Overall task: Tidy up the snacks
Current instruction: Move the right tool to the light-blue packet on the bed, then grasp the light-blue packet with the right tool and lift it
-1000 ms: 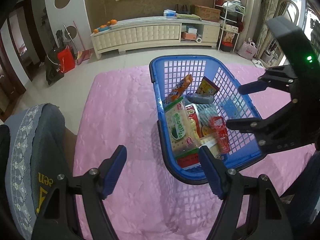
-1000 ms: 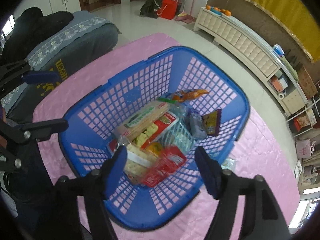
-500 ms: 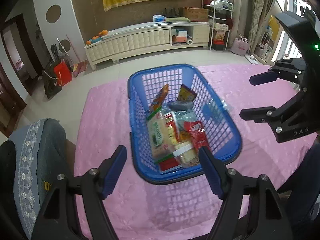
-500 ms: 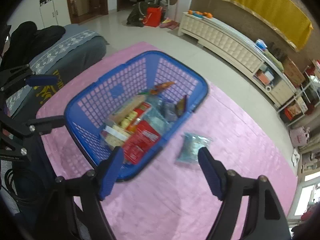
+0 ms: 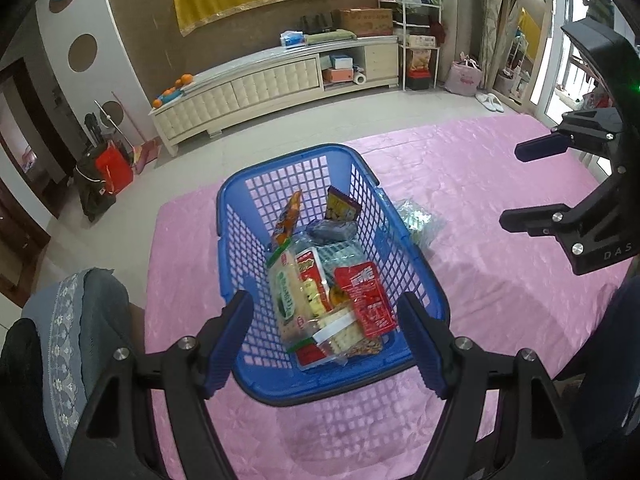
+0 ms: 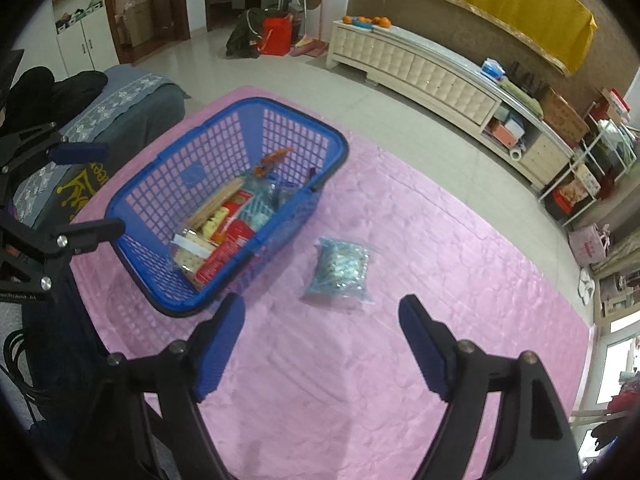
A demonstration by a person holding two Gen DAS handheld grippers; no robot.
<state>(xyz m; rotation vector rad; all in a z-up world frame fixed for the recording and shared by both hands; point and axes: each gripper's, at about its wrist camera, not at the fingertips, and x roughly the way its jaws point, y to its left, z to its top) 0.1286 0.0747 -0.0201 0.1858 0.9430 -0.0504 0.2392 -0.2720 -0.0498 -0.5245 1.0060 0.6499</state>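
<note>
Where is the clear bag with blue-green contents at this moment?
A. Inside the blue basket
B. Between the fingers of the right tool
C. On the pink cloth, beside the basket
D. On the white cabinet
C: the clear bag lies flat on the pink cloth, outside the blue basket and apart from both tools.

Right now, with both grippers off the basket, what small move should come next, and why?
Probably bring the right gripper forward and down over the clear bag of blue-wrapped snacks. It is the only snack lying on the pink cloth, just outside the blue basket that holds the rest. The right gripper's jaws are open with nothing between them, and the bag lies just ahead of them.
</note>
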